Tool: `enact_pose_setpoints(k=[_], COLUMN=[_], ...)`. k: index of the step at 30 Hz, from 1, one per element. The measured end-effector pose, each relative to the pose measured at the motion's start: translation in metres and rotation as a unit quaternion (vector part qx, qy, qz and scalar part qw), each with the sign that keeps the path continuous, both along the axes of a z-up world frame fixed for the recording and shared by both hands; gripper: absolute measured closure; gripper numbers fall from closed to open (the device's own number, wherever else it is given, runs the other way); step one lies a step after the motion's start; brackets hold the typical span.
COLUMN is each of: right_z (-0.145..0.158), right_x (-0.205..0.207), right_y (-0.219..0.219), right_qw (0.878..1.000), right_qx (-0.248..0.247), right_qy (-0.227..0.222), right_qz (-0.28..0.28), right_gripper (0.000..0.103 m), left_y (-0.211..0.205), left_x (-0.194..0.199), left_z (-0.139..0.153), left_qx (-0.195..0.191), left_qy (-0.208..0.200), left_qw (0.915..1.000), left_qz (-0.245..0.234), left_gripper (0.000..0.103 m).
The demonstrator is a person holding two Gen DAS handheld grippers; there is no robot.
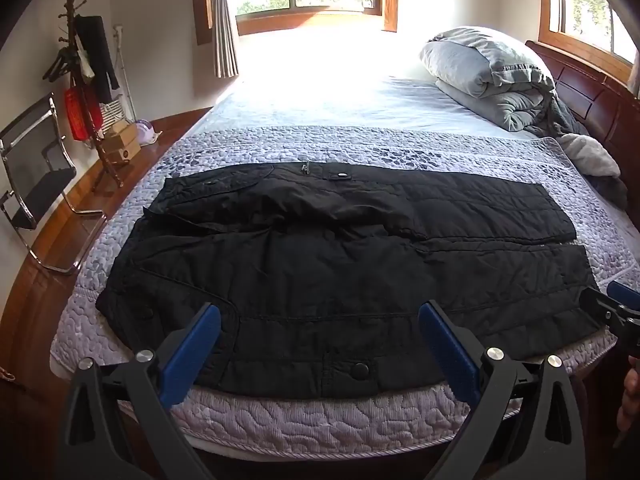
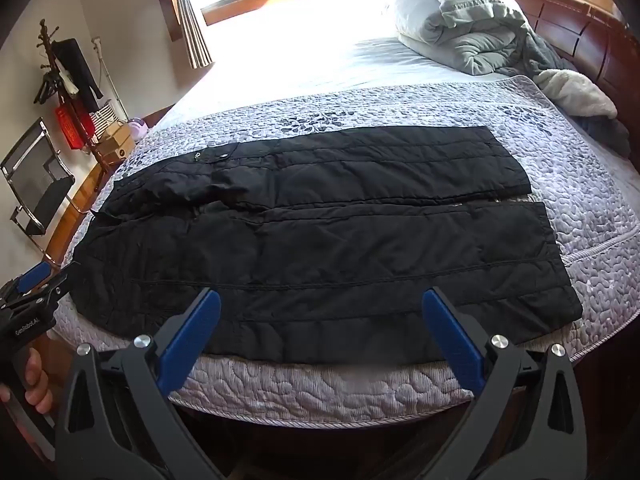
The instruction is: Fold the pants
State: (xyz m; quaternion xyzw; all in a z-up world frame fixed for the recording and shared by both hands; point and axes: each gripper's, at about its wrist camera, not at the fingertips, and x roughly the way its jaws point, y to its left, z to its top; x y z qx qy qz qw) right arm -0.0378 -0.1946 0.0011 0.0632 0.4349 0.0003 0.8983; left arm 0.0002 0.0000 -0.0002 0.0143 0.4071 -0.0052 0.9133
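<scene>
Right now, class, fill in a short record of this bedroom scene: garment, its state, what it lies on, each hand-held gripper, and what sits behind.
garment: black pants
state: spread flat, unfolded, waist to the left, the two legs side by side running right
surface: quilted bedspread on the bed
left hand-held gripper: open, over the near edge of the pants by the waist, holding nothing
right hand-held gripper: open, over the near leg, holding nothing
behind: folded grey duvet by the headboard

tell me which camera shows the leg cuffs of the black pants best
The right wrist view: both leg cuffs of the black pants lie fully visible, side by side. In the left wrist view the right gripper overlaps the near cuff.
</scene>
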Motion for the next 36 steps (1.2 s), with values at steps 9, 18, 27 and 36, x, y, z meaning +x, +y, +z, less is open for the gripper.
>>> enact_pose_setpoints(k=[9,18,27,36], right_z=[-0.0001,-0.0013,-0.0019,-0.0047], right_x=[0.0004,-0.0016,-0.0018,-0.0016], right_y=[-0.0009,-0.0042,-0.0052,-0.0061], right_qw=[1.0,1.0,1.0,1.0], right_qx=[0.0,0.01,0.015,0.017], right_qy=[-0.005,-0.006,-0.004,-0.004], right_qz=[-0.001,-0.002,-0.003,-0.002], right_gripper=[0.002,0.002,0.002,0.002], left_y=[-0.0005,0.0009,-0.0014,-0.0021], left_x=[0.0003,0.0005,0.0003,0.0], left_z=[0.0014,-0.002,0.0,0.001], left_qx=[-0.001,-0.003,0.003,0.003], left_qy=[0.0,-0.002,-0.001,-0.001], left_qw=[1.0,1.0,1.0,1.0], left_qz=[-0.002,-0.001,0.0,-0.002], left_gripper=[0.003,0.003,0.003,0.003])
